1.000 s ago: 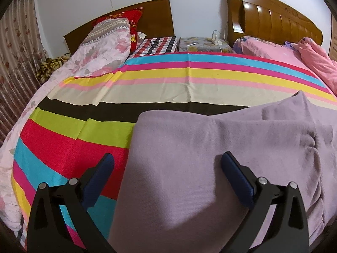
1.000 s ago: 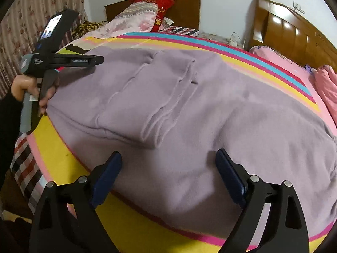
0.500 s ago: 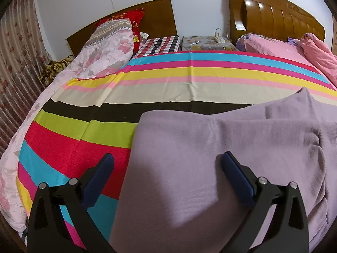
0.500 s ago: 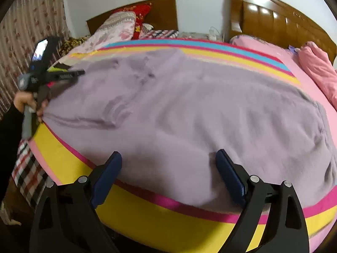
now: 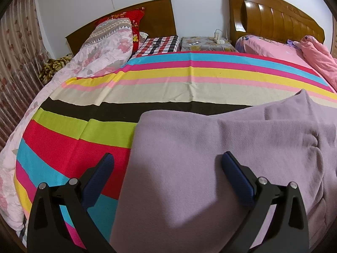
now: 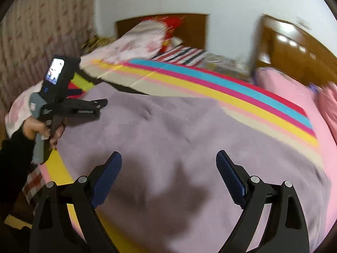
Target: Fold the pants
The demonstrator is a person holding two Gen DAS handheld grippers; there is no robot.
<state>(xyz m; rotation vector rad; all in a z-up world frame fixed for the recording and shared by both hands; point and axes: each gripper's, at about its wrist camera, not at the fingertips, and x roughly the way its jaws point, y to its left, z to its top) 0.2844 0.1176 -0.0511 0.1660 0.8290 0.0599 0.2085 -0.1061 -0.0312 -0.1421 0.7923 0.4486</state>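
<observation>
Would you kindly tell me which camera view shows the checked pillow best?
The left wrist view: the red, black and white checked pillow lies sharp by the dark headboard. In the right wrist view motion blur smears its pattern into stripes.

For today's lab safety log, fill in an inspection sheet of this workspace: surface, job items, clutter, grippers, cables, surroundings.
Surface: striped bedspread on the bed.
Job's things: lilac pants lying spread out; some folds at their right side.
Clutter: floral quilt, red pillow, pink bedding.
Grippers: left gripper and right gripper both open, above the pants, holding nothing.
Cables: power strip with cord on the bedside stand.
Surroundings: two wooden headboards, curtain.
</observation>
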